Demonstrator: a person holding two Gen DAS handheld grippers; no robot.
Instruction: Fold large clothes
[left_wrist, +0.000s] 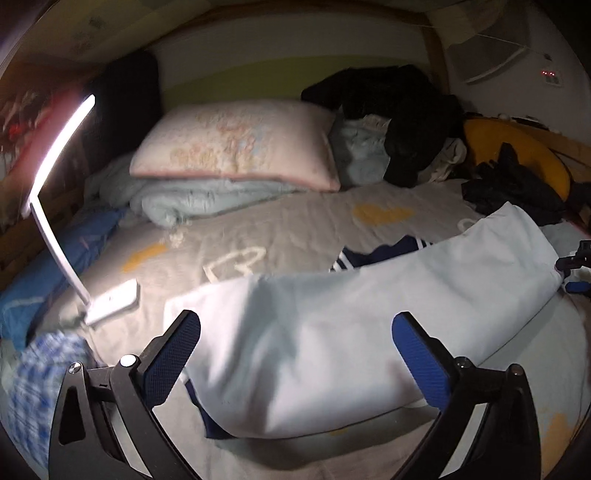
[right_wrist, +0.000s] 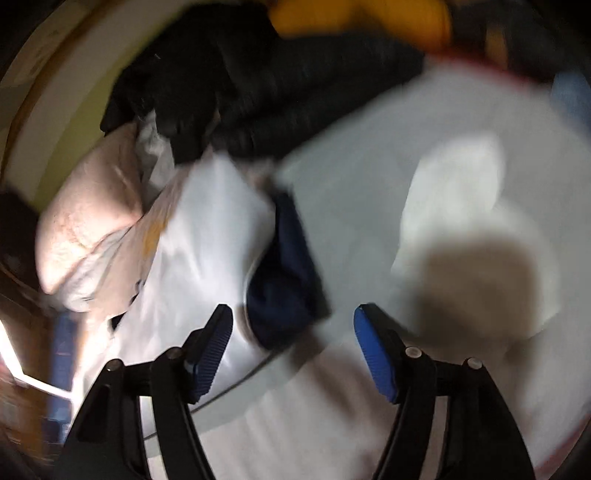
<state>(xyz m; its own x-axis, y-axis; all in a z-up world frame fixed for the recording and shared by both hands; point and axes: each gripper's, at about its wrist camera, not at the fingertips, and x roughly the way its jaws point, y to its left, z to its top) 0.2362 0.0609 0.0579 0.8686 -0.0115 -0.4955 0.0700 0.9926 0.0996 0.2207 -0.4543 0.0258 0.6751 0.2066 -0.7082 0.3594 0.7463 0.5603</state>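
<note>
The left tongs (left_wrist: 295, 332) stand wide apart, holding nothing, above the pale blue garment (left_wrist: 369, 325) lying folded across the bed (left_wrist: 288, 225); this view alone shows the lamp (left_wrist: 55, 177) and pillow (left_wrist: 236, 147) sharply; the right tongs (right_wrist: 293, 325) gape empty over blurred cloth, with a dark pile (right_wrist: 258, 85) beyond.

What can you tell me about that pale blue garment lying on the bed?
The pale blue garment looks like soft, thin cloth, folded over into a long band with navy trim, white-striped, showing at its far edge and near corner. It lies slack across the grey bedsheet. The left gripper hangs open over it, pads apart, not pressing the cloth.
</note>
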